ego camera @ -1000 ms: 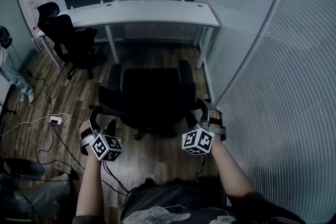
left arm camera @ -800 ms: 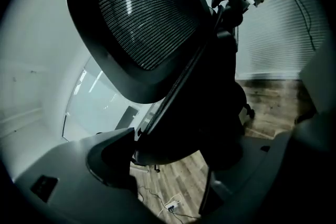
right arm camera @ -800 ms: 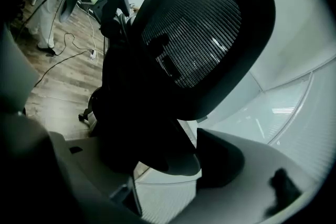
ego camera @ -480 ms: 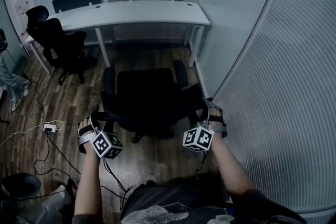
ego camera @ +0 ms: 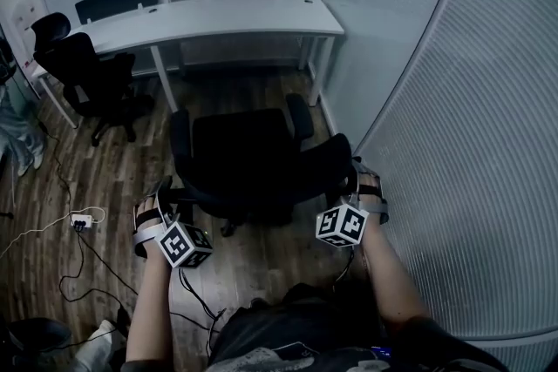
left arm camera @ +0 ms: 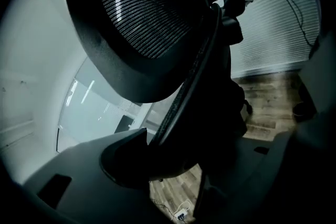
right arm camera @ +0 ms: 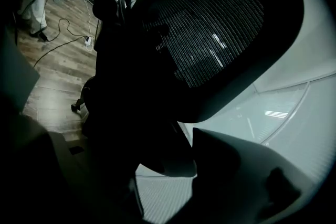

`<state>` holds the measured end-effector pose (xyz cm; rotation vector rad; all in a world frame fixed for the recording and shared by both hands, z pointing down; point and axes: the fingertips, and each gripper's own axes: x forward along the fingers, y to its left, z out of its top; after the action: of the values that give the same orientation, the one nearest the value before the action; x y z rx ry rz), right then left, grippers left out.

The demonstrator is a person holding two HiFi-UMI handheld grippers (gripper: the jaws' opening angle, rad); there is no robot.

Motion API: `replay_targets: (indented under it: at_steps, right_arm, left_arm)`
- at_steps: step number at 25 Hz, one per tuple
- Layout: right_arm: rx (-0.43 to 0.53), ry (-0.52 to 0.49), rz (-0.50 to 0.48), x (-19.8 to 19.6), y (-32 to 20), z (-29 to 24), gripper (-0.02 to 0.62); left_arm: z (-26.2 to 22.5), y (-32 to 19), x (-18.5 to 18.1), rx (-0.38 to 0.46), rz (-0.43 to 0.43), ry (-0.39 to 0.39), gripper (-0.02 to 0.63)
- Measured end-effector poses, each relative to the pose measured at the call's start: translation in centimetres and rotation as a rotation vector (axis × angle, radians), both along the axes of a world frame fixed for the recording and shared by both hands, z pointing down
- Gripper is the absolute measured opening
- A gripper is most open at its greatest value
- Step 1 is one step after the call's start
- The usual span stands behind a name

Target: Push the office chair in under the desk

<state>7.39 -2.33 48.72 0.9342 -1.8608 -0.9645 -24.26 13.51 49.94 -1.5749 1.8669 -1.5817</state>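
**Two grippers at one chair back**

The left gripper [ego camera: 166, 198] has its jaws closing around the left rim of the office chair [ego camera: 248, 157]. The right gripper [ego camera: 359, 179] straddles the right rim, and it is unclear whether it grips. Only the head view shows the white worktop [ego camera: 218, 13]; the chair stands apart from it.

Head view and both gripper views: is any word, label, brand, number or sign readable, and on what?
None: no text can be read in any view.
The cubes on the left tool, its jaws closing round the backrest of the office chair, and on the right tool carry only black-and-white square patterns, no letters.
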Motion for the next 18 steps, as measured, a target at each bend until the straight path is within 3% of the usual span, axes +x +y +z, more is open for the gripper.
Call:
replay_targets:
  at_steps: [18]
  right_arm:
    - [-0.021,-0.015,0.006,-6.0,-7.9,0.8,0.276]
  left_arm:
    - [0.8,-9.6,-6.6,-0.019,0.014,0.014,0.264]
